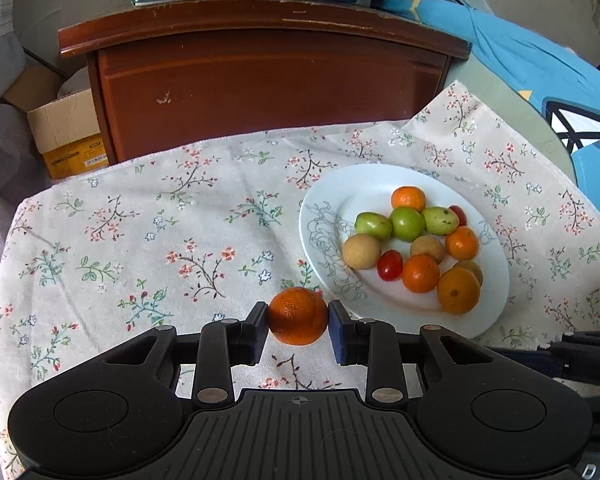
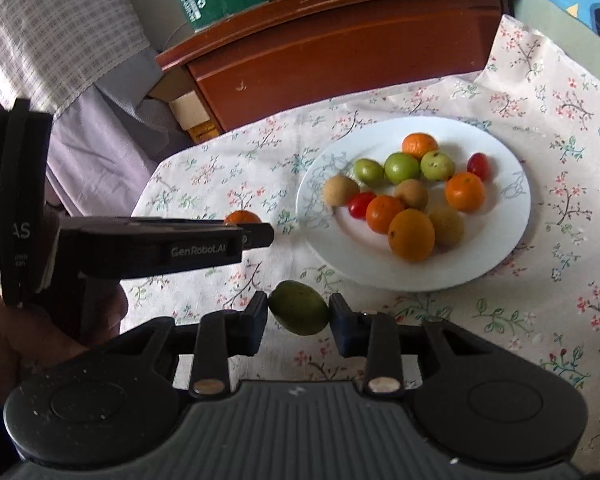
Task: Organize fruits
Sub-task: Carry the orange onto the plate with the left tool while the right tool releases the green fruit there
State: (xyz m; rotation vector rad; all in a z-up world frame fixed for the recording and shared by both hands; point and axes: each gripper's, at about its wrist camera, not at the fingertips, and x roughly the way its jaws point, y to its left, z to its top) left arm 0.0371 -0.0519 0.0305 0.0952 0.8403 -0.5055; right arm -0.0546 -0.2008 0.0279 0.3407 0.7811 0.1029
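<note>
Leftmost, the left gripper (image 1: 298, 330) is clenched on a mandarin (image 1: 298, 316): the fruit sits squarely between the two pads, both touching its sides, and it hangs just above the floral tablecloth (image 1: 140, 240) near the left rim of the plate. From the right wrist camera this same gripper (image 2: 260, 236) shows side-on, a person's hand (image 2: 28, 340) wrapped round its handle, with only the top of the mandarin (image 2: 242, 217) peeking over the black finger.

Further right, the right gripper (image 2: 298, 320) is grasping a green fruit (image 2: 299, 308), an oval one with a dull olive skin. It lies crosswise between the fingers, its ends against the pads, and it is held over the cloth just in front of the plate's near rim.

Beyond both grippers stands the white plate (image 1: 340, 208), with a grey line pattern on its left side. It holds a loose cluster of fruit: four mandarins, including the largest at the near edge (image 1: 459, 290); three round green fruits in a row (image 1: 407, 223); three tan-brown round fruits, one at the left of the group (image 1: 361, 251); and two cherry tomatoes, one near the front (image 1: 390, 265) and one at the far right (image 1: 458, 215). The fruits mostly touch their neighbours.

Behind the table stands a dark wooden cabinet (image 1: 260, 80).
</note>
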